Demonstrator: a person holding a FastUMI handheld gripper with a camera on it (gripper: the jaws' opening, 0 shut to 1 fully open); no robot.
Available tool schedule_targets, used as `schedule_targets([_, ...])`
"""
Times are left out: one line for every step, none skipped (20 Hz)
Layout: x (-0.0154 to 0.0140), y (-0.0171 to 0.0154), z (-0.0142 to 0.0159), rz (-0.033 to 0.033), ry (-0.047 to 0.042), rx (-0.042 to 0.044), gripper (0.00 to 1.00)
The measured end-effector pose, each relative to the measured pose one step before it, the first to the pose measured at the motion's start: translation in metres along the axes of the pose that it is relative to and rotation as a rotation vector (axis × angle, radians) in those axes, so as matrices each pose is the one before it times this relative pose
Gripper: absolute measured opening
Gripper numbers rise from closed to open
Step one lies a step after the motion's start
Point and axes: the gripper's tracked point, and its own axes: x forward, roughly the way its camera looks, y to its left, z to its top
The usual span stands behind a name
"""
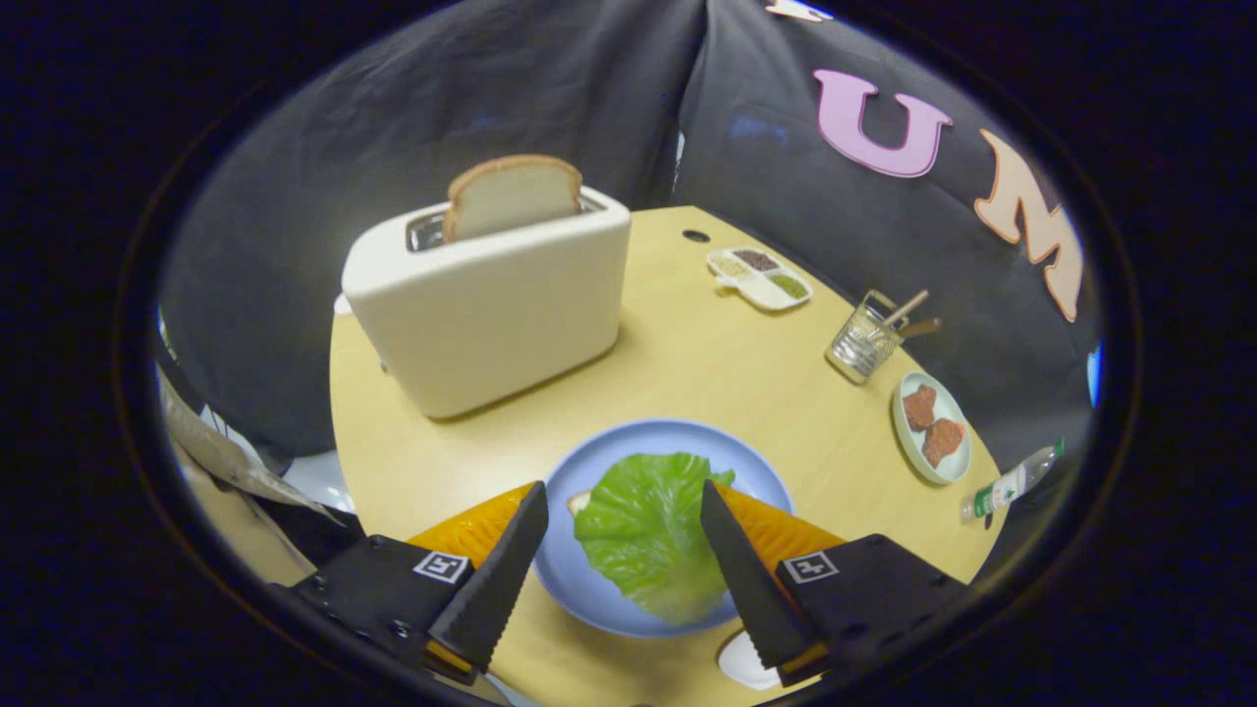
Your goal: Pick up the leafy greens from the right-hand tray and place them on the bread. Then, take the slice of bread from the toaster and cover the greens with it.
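Note:
A green lettuce leaf (pixel 645 535) lies on a slice of bread whose pale corner (pixel 578 502) peeks out at its left, both on a blue plate (pixel 761 471). My gripper (pixel 625 503) hovers over the plate, open, one finger on each side of the leaf without touching it. Beyond the plate stands a cream toaster (pixel 489 299) with a slice of bread (pixel 513 195) sticking upright out of its slot.
On the round wooden table (pixel 707 373), beyond the right finger: a divided white dish of seasonings (pixel 759 276), a glass holding utensils (pixel 869 339), a pale plate with two brown pieces (pixel 931 425), and a small bottle (pixel 1011 482) at the table's edge.

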Motion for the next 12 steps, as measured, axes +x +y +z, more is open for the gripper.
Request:
schedule_targets([-0.00472, 0.00404, 0.01500, -0.00122, -0.02386, 0.01667, 1.00])
schedule_targets([-0.00393, 0.00626, 0.01210, 0.00589, -0.02086, 0.01957, 1.00])
schedule_targets([-0.00442, 0.00674, 0.01156, 0.00973, -0.01567, 0.02230, 1.00])
schedule_targets([-0.00322, 0.00750, 0.01009, 0.01034, -0.01222, 0.02135, 1.00])
schedule_targets([-0.00171, 0.00491, 0.01072, 0.00588, -0.01161, 0.01939, 1.00])
schedule_targets([-0.00132, 0.00378, 0.01007, 0.00129, -0.01030, 0.01649, 1.00])
schedule_targets([-0.00067, 0.00328, 0.00821, 0.00227, -0.00493, 0.00934, 1.00])
schedule_targets([-0.00050, 0.00380, 0.00804, 0.00139, -0.00318, 0.00854, 1.00])
schedule_targets([0.00007, 0.00192, 0.00646, 0.00004, -0.00266, 0.00919, 1.00])
schedule_targets([0.00166, 0.00325, 0.00548, 0.00333, 0.00352, 0.01126, 1.00])
schedule_targets([-0.00004, 0.00444, 0.00669, 0.00717, 0.00313, 0.01407, 1.00])
schedule_targets([0.00052, 0.00544, 0.00743, 0.00849, 0.00035, 0.01459, 1.00])
